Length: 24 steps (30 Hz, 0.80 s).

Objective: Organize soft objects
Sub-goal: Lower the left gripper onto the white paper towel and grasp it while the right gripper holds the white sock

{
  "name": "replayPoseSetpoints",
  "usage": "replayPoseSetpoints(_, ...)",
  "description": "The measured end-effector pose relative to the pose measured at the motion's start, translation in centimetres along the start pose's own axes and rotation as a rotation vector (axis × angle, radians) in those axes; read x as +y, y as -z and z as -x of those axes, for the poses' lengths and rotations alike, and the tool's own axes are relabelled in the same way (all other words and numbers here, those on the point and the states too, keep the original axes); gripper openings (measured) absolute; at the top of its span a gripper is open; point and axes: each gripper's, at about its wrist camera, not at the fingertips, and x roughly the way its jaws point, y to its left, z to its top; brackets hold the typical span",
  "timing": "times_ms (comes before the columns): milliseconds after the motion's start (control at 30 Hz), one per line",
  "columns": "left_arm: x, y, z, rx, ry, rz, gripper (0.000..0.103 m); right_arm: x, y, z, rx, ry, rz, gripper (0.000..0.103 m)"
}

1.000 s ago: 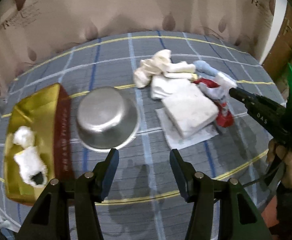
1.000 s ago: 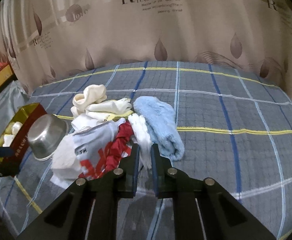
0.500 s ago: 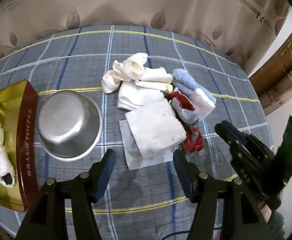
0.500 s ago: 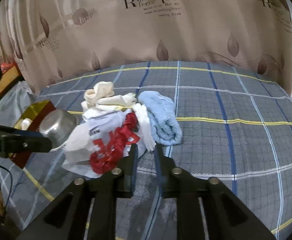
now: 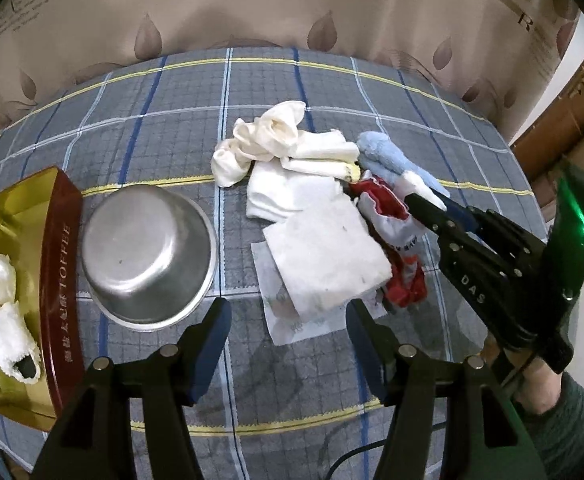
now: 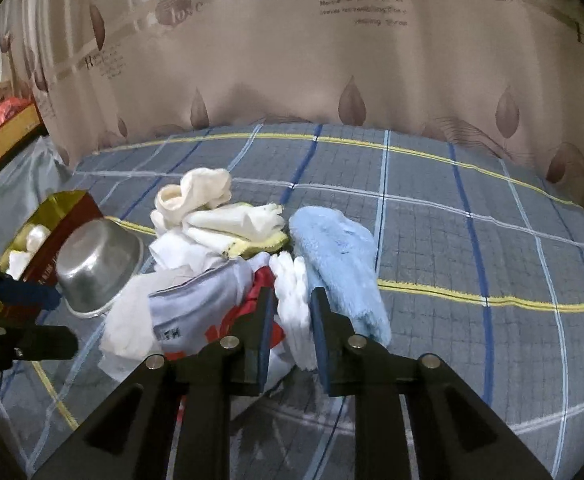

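Observation:
A pile of soft things lies mid-table: cream socks (image 5: pixel 268 140), a folded white towel (image 5: pixel 327 256), a red and grey cloth (image 5: pixel 391 216), a light blue fluffy sock (image 6: pixel 339 256) and a small white sock (image 6: pixel 293 296). My right gripper (image 6: pixel 290 320) is part open, its fingers on either side of the white sock; it also shows in the left wrist view (image 5: pixel 415 202). My left gripper (image 5: pixel 288 332) is open and empty, above the table in front of the towel. A gold tin (image 5: pixel 20 216) at the left holds two white fluffy pieces (image 5: pixel 8 320).
An upturned steel bowl (image 5: pixel 148 244) sits between the tin and the pile; it also shows in the right wrist view (image 6: pixel 96 264). A patterned curtain (image 6: pixel 331 60) hangs behind the plaid-covered table (image 6: pixel 471 280). A wooden door frame (image 5: pixel 571 112) stands at the right.
My right gripper has moved forward into the pile and opened around the white sock. My left gripper has swung a little back to the left, so the tin shows more.

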Motion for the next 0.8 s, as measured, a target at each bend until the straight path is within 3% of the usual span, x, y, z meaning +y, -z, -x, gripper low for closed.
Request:
replayPoseSetpoints(100,0.2,-0.4,-0.4,-0.002,-0.006,0.007,0.061,0.3,0.2,-0.4,0.006,-0.009,0.015,0.008)
replayPoseSetpoints(333,0.2,-1.0,-1.0,-0.004,0.015,0.022,0.061,0.9,1.4,1.8,-0.03,0.004,0.028,0.007)
replayPoseSetpoints(600,-0.1,-1.1,-1.3,-0.004,0.037,0.048,0.061,-0.5,3.6,6.3,-0.041,-0.039,-0.094,0.007)
replayPoseSetpoints(800,-0.7,-2.1,-1.7,0.003,0.072,0.091,0.061,-0.9,4.7,6.8,-0.026,-0.061,-0.131,0.007)
